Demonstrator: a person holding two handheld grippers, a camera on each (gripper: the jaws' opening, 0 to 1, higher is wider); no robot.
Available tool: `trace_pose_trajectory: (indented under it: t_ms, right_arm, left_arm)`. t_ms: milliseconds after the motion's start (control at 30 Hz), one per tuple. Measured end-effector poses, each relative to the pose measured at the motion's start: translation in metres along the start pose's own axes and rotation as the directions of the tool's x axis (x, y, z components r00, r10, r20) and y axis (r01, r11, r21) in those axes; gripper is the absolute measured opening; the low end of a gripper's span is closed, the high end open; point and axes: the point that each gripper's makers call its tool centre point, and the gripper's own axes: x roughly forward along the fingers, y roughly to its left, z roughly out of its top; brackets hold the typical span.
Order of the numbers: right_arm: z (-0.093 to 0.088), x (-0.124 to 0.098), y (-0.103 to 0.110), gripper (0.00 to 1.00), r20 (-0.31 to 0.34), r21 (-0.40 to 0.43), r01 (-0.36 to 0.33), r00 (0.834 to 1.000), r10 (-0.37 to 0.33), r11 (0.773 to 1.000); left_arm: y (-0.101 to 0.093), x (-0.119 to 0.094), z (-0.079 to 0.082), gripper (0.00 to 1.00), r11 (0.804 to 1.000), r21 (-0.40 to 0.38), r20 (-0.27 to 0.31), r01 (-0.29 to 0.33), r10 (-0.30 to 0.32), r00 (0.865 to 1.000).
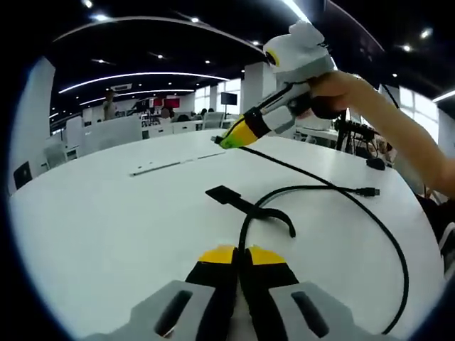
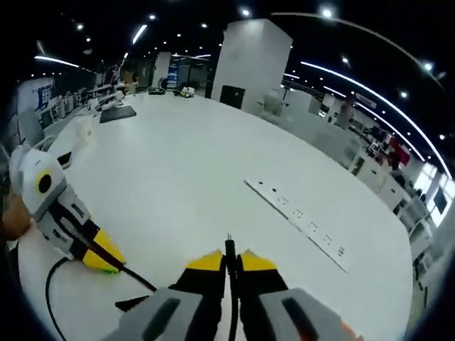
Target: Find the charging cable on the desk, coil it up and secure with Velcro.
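Note:
A black charging cable (image 1: 334,186) lies in loops on the round white table (image 1: 106,220), its USB plug (image 1: 367,192) pointing right. A black Velcro strap (image 1: 242,204) hangs on the cable near the middle. My left gripper (image 1: 238,254) is shut on the cable just below the strap. My right gripper (image 1: 229,140), held by a hand, hovers above the table's far side, shut on the cable's other end. In the right gripper view, the cable's tip (image 2: 229,245) sticks up between my right gripper's (image 2: 227,261) closed jaws. The left gripper (image 2: 105,258) sits low at left with cable (image 2: 138,278) trailing from it.
A long socket strip (image 2: 298,213) is set flush into the tabletop (image 2: 185,163), seen also as the strip (image 1: 167,167). A small dark object (image 1: 375,164) rests near the right edge. White chairs, desks and a pillar (image 2: 252,60) stand beyond the table.

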Motion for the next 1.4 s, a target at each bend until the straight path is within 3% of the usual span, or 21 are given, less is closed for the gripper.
trace_pose_trajectory:
  t_ms: [300,600,900,1200,1367,1400]
  right_arm:
    - [0.049,0.051,0.068,0.09,-0.013,-0.158,-0.116,0.993,0.116,0.981]
    - [0.074,0.089,0.127,0.09,-0.033,-0.256,-0.221,0.975,0.220,0.941]
    - [0.074,0.086,0.161,0.10,-0.012,-0.230,-0.321,0.945,0.327,0.919]
    - [0.050,0.095,0.165,0.11,-0.057,-0.177,-0.344,0.939,0.339,0.922]
    - [0.047,0.096,0.167,0.11,-0.061,-0.178,-0.342,0.940,0.336,0.923]
    - [0.054,0.100,0.169,0.11,-0.062,-0.177,-0.345,0.939,0.339,0.922]
  left_arm:
    - [0.000,0.001,0.001,0.06,1.000,-0.006,-0.001,0.008,-0.008,1.000]
    - [0.000,0.002,0.001,0.06,1.000,0.011,-0.006,0.008,-0.008,1.000]
    - [-0.005,0.004,0.004,0.06,1.000,0.009,-0.007,0.011,-0.011,1.000]
    - [-0.008,0.010,0.005,0.06,1.000,0.007,-0.005,0.011,-0.011,1.000]
    - [-0.008,0.008,0.003,0.06,1.000,0.007,-0.005,0.011,-0.011,1.000]
    - [-0.008,0.007,0.002,0.06,1.000,0.007,-0.005,0.011,-0.011,1.000]
